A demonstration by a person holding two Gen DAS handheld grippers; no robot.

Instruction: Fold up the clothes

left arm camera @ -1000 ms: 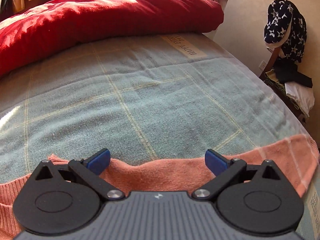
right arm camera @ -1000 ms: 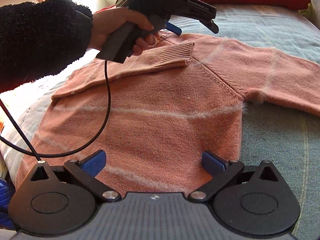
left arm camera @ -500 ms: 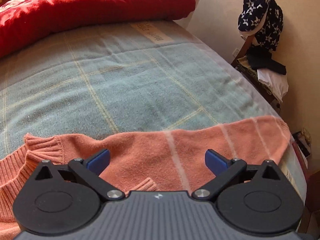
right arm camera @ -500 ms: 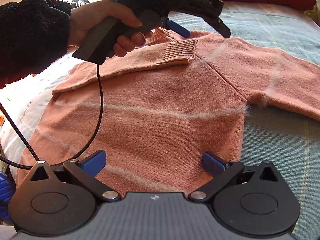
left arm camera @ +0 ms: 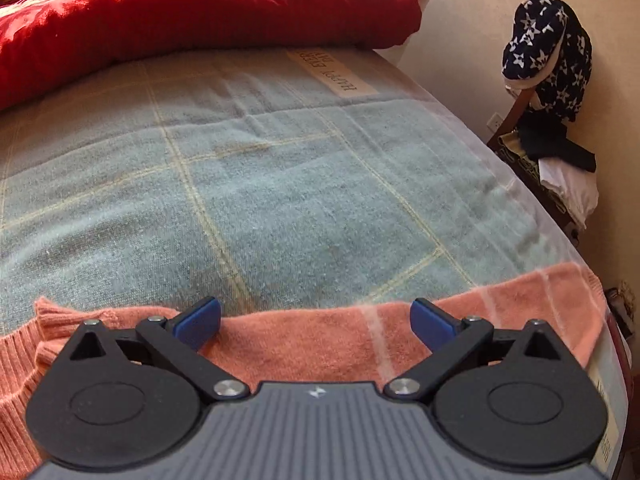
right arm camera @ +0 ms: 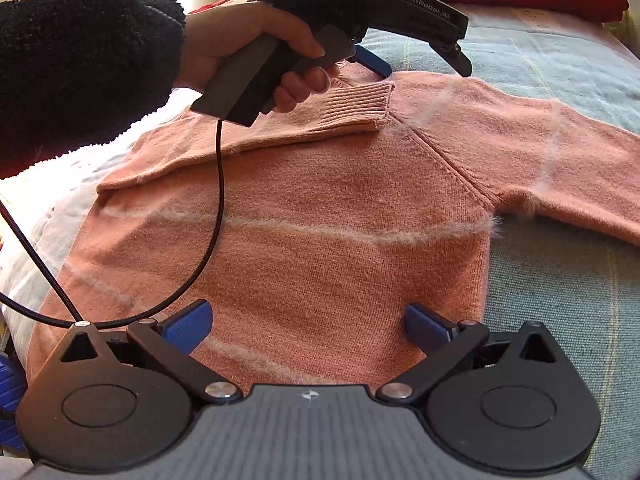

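Sweater [right arm camera: 320, 216] lay flat on the bed [left arm camera: 280, 184], salmon-pink with pale stripes, its body spread under my right gripper [right arm camera: 308, 326]. My right jaws stood wide apart above the knit near the hem, gripping nothing, with the cloth's side edge just to the right of the right blue pad. One sleeve was folded across the chest, its ribbed cuff [right arm camera: 360, 100] ending near the collar; the other sleeve [right arm camera: 560, 148] stretched out to the right over the blue-grey checked blanket. My left gripper [left arm camera: 316, 322] hung at the far edge by the collar, jaws likewise apart and empty, with the outstretched sleeve running between and below the pads. A hand [right arm camera: 256, 48] in a black fleecy sleeve held its handle. A red quilt [left arm camera: 180, 12] was heaped at the far end.
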